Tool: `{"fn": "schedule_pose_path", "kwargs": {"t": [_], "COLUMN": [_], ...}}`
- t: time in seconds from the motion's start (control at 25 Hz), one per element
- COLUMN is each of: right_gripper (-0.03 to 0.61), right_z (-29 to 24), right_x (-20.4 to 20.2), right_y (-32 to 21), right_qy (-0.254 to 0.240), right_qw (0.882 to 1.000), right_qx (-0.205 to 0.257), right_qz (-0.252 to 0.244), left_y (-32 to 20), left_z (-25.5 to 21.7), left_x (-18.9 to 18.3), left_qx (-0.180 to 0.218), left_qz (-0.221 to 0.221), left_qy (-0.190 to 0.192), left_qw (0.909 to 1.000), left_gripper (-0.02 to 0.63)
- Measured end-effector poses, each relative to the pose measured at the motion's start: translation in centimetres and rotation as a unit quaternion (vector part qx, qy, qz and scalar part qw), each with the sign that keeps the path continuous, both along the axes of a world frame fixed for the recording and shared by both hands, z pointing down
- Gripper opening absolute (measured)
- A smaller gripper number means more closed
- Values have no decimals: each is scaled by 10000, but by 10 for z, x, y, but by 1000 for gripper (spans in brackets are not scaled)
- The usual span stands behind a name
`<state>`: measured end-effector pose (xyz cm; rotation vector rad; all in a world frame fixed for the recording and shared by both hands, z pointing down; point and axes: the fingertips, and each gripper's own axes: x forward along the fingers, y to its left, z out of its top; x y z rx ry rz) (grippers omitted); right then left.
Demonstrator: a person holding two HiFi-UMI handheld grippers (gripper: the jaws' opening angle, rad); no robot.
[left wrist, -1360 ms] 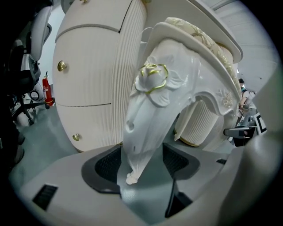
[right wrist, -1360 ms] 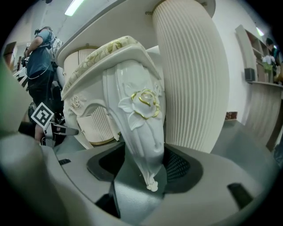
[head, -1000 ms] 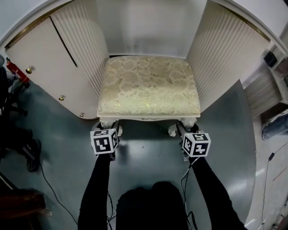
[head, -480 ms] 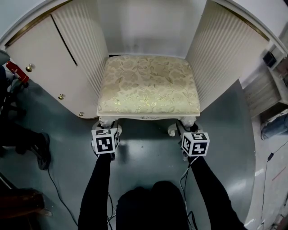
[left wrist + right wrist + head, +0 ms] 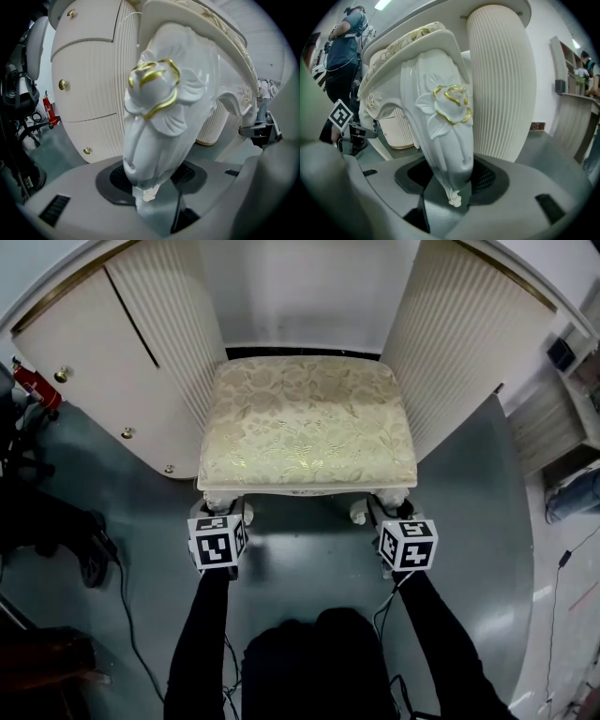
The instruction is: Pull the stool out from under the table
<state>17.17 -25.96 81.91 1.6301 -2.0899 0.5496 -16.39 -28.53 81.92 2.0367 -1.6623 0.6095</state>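
While stool (image 5: 307,423) sits between table (image 5: 464,343) pedestals, fire extinguisher (image 5: 37,390) far left.

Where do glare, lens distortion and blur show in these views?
Head view: light reflects off the grey floor in front of the stool. Left gripper view: glossy highlights on the stool leg, dark rounded fisheye corners. Right gripper view: the same dark corners, and the near foreground is blurred.

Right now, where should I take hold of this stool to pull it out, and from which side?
Grip the stool by its left front leg and right front leg, coming from the open front. They stand clear below the seat, while the table's fluted pedestals close off both sides.
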Motion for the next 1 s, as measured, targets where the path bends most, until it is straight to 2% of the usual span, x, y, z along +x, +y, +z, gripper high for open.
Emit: {"fn": "schedule_pose_path", "kwargs": {"t": [0.24,0.64,1.0], "right_gripper": [216,216,216], "right_z": [-1,3,1], "right_x": [2,-2,-2], "right_y": [0,2,6], "right_qy": [21,5,-2], "right_qw": [9999,9999,9997], "right_qx": [-86,-80,-248], "right_qz": [-73,78,83], "left_y": [4,-5,-2], "left_z": [2,4,3], "left_x": [3,0,0], "left_qx": [-76,-43,-183], "left_qz": [-62,142,173], "left_qy": [10,-17,-29], "left_qw": [10000,9999,9997], "left_gripper": [215,213,213]}}
